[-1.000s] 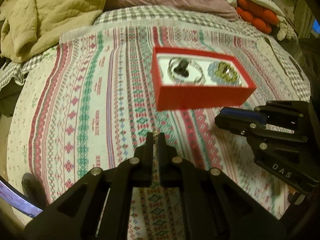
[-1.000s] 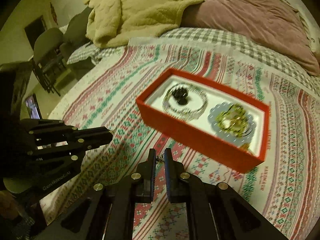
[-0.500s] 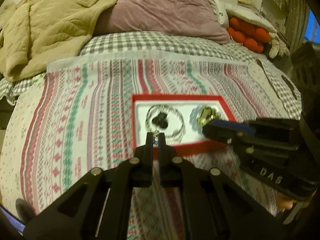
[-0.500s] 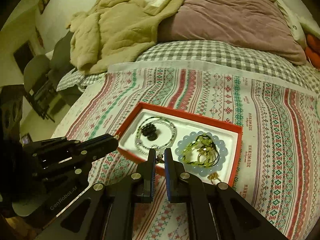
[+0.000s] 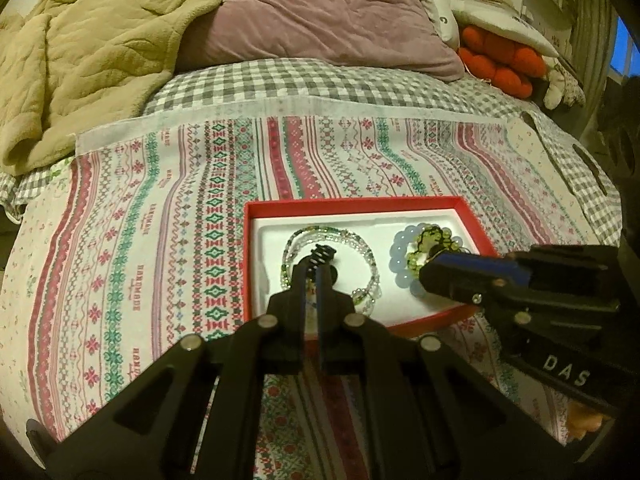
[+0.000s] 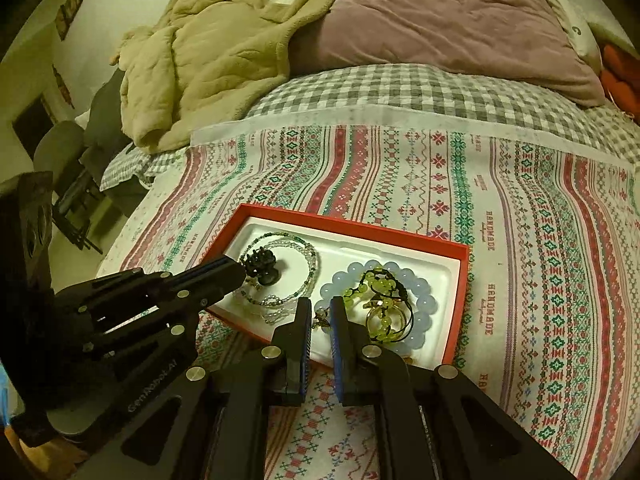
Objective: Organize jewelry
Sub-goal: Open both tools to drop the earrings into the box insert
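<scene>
A red jewelry box (image 5: 362, 204) (image 6: 460, 276) with a white liner lies on the patterned cloth. Its left half holds a clear and green bead necklace (image 5: 362, 240) (image 6: 308, 258) around a black piece (image 6: 262, 264). Its right half holds a pale blue bead bracelet (image 5: 400, 248) (image 6: 420, 300) with green and gold pieces (image 6: 384, 312) inside. My left gripper (image 5: 314, 274) (image 6: 236, 272) is nearly shut on a small pale item over the box's left half. My right gripper (image 6: 320, 314) (image 5: 430, 274) is nearly shut on a small gold earring (image 6: 322, 318) over the box's front edge.
The patterned cloth (image 5: 160, 240) (image 6: 540, 280) covers a checked bed sheet (image 5: 280, 84). A beige blanket (image 5: 80, 60) (image 6: 208, 64) and a mauve pillow (image 5: 320, 12) (image 6: 460, 20) lie at the back. Orange cushions (image 5: 500, 64) sit at the far right. A chair (image 6: 60, 160) stands left of the bed.
Both grippers have moved forward, from in front of the box to over it. Each still pinches its small item. The box looks closer and lower in both views.
</scene>
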Tool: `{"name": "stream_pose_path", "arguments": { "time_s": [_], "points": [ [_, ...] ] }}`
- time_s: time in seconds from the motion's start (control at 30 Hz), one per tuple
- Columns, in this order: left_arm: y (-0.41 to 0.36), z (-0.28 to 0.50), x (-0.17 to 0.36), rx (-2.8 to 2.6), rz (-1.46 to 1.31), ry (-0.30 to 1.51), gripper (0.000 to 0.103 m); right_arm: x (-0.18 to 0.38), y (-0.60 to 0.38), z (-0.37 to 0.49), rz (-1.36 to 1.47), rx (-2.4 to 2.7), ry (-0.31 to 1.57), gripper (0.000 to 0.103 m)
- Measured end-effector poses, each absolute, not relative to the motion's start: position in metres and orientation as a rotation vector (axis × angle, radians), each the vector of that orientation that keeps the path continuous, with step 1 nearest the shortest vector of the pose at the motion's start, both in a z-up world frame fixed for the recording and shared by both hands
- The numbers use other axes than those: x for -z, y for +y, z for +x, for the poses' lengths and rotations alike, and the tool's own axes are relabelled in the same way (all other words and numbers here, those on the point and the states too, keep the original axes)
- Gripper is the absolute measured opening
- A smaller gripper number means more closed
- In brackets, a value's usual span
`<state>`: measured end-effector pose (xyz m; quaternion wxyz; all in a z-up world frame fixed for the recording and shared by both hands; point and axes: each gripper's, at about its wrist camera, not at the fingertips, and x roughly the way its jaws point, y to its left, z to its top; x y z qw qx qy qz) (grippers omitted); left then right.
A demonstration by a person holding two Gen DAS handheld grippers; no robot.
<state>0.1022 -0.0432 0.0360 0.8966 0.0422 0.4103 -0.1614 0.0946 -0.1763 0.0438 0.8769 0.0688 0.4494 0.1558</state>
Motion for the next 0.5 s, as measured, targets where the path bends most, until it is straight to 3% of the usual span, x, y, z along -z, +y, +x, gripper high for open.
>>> {"name": "stream_pose_path", "arguments": {
  "time_s": [0.07, 0.27, 0.37, 0.43, 0.5],
  "points": [
    [-0.043, 0.102, -0.036, 0.334, 0.093, 0.851, 0.008, -0.045, -0.178, 0.095, 0.148, -0.322, 0.936, 0.013],
    [-0.041, 0.096, -0.043, 0.333, 0.095, 0.856, 0.029, -0.056, -0.184, 0.087, 0.163, -0.315, 0.923, 0.015],
    [-0.039, 0.088, -0.052, 0.326, 0.105, 0.855, 0.043, -0.061, -0.189, 0.08, 0.165, -0.306, 0.917, 0.016],
    [-0.038, 0.084, -0.057, 0.318, 0.11, 0.855, 0.059, -0.063, -0.192, 0.076, 0.174, -0.302, 0.919, 0.016],
    [-0.035, 0.079, -0.063, 0.305, 0.108, 0.86, 0.067, -0.066, -0.195, 0.071, 0.18, -0.29, 0.922, 0.016]
  ]
}}
